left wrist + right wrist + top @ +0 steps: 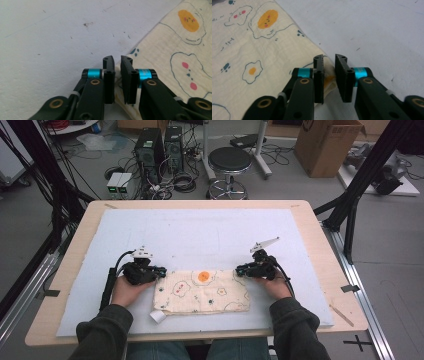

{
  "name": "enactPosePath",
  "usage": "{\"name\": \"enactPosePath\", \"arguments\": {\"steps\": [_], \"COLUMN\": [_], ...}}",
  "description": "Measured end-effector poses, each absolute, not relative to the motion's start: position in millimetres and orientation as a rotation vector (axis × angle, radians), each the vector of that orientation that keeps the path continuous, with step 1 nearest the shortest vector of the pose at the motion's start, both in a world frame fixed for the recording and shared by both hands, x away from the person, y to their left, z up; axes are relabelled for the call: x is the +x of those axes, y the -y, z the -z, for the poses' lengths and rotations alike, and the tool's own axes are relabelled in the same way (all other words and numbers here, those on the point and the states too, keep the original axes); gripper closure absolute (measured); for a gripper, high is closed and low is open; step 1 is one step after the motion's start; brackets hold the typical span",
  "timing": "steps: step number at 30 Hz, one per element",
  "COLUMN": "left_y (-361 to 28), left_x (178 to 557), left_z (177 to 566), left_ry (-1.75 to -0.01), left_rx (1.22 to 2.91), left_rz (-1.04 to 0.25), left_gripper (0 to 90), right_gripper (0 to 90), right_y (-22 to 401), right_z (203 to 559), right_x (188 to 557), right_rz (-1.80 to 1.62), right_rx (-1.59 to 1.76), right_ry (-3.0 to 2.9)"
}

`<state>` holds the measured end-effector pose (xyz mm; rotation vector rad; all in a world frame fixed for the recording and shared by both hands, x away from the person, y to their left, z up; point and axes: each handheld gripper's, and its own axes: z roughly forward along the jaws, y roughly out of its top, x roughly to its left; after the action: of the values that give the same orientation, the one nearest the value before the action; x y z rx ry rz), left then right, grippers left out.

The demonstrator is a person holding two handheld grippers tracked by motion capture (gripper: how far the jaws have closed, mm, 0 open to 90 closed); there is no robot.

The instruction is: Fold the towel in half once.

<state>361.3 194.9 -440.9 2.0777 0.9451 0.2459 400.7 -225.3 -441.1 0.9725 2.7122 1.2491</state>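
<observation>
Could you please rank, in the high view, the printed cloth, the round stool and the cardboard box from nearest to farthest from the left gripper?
From the left gripper:
1. Printed cloth, right at its jaws on the table.
2. Round stool, on the floor beyond the table.
3. Cardboard box, far right on the floor.

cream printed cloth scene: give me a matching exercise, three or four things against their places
Things:
1. cream printed cloth
2. left gripper
3. right gripper
4. black round stool

Places:
A. on the floor beyond the table
B. at the cloth's right far corner
C. flat on the white mat
D. at the cloth's left far corner

Pairs: 1-C, 2-D, 3-B, 4-A
</observation>
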Motion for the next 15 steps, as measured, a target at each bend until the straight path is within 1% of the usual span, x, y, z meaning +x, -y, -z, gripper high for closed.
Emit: {"name": "enactPosePath", "arguments": {"steps": [4,11,15], "left_y": [-196,-199,-199], "left_x": [360,358,360], "left_z": [439,432,434], "left_ry": [-0.946,-0.946,-0.958], "left_rx": [2.078,2.009,2.011], "left_rz": [-0.266,-0.317,-0.320], "left_gripper": [85.6,86.0,86.1], "right_gripper": [85.6,86.0,86.0], "right_y": [226,230,230], "right_z": [438,427,426], "right_x": [399,394,396], "right_rz": [-1.239,-1.265,-1.254], "right_rx": [0.963,0.943,0.947], "right_ry": [-2.708,-2.634,-2.612]}}
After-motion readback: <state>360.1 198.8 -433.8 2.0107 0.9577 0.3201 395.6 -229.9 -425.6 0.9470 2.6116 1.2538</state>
